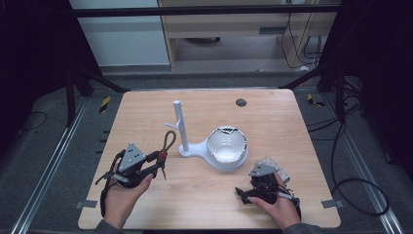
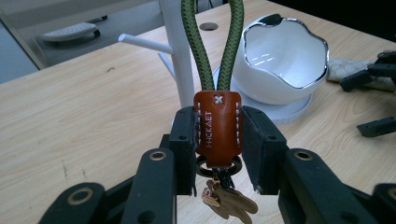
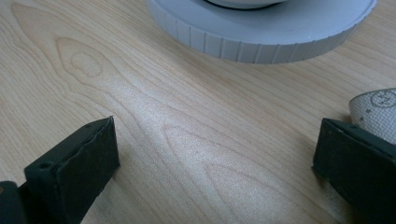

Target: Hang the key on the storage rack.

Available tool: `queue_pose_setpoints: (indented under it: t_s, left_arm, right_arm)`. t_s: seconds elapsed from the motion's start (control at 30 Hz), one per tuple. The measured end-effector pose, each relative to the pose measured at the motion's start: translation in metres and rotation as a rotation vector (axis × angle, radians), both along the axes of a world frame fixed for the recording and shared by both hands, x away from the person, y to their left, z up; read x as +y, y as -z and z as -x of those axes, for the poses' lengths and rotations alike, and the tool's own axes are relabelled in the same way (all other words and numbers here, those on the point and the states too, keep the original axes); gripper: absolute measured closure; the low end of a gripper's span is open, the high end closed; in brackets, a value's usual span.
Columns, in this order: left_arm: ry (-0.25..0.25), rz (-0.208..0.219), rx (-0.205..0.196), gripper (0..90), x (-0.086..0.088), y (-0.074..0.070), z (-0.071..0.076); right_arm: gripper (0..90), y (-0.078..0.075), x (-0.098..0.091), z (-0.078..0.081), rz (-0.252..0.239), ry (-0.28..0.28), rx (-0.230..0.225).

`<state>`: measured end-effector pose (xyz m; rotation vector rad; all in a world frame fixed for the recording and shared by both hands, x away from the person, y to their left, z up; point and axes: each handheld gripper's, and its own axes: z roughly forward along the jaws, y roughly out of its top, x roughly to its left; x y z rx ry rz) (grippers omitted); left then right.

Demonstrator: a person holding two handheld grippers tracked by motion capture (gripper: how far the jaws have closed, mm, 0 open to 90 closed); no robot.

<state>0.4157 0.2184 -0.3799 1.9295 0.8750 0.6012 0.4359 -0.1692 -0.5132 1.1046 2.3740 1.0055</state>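
My left gripper (image 2: 217, 140) is shut on the brown leather tab (image 2: 217, 128) of a keychain. Its green rope loop (image 2: 212, 46) rises toward the white peg stand (image 2: 180, 60), and small metal charms hang below the tab. In the high view the left gripper (image 1: 158, 158) holds the keychain (image 1: 168, 141) just left of the stand (image 1: 180, 126). A white bowl with a silver rim (image 1: 227, 145) sits on the stand's round base (image 3: 261, 32). My right gripper (image 1: 241, 194) rests low at the front right, jaws wide open over bare wood (image 3: 215, 154).
A patterned pouch (image 1: 270, 163) lies beside the right gripper, its edge touching the right jaw (image 3: 378, 109). A dark round hole (image 1: 240, 102) marks the table's far side. Bare wood spreads left of and behind the stand. Black frame legs and cables surround the table.
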Motion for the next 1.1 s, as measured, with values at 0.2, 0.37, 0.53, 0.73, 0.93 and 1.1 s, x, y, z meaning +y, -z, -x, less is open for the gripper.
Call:
queue_pose_setpoints:
  t_s: [0.2,0.37,0.53,0.73,0.93,1.1]
  left_arm:
    - [0.003,0.031,-0.011,66.2,-0.007,-0.002,0.0]
    - [0.009,0.04,-0.022,66.2,-0.01,-0.004,0.002]
    - [0.016,0.033,-0.012,66.2,-0.011,-0.003,0.001]
    - [0.005,0.049,-0.026,66.1,-0.011,-0.009,-0.003]
    - [-0.007,0.052,-0.035,66.1,-0.017,-0.012,-0.012]
    - [-0.017,0.048,-0.03,66.1,-0.019,-0.011,-0.018]
  right_arm:
    - [0.2,0.0,0.0,0.0,0.0,0.001,-0.002]
    - [0.2,0.0,0.0,0.0,-0.001,0.004,-0.001]
    - [0.2,0.0,0.0,0.0,-0.001,0.006,-0.001]
    - [0.2,0.0,0.0,0.0,0.0,0.008,-0.002]
    - [0.2,0.0,0.0,0.0,-0.002,0.008,0.0]
    - [0.3,0.0,0.0,0.0,-0.001,0.007,-0.002]
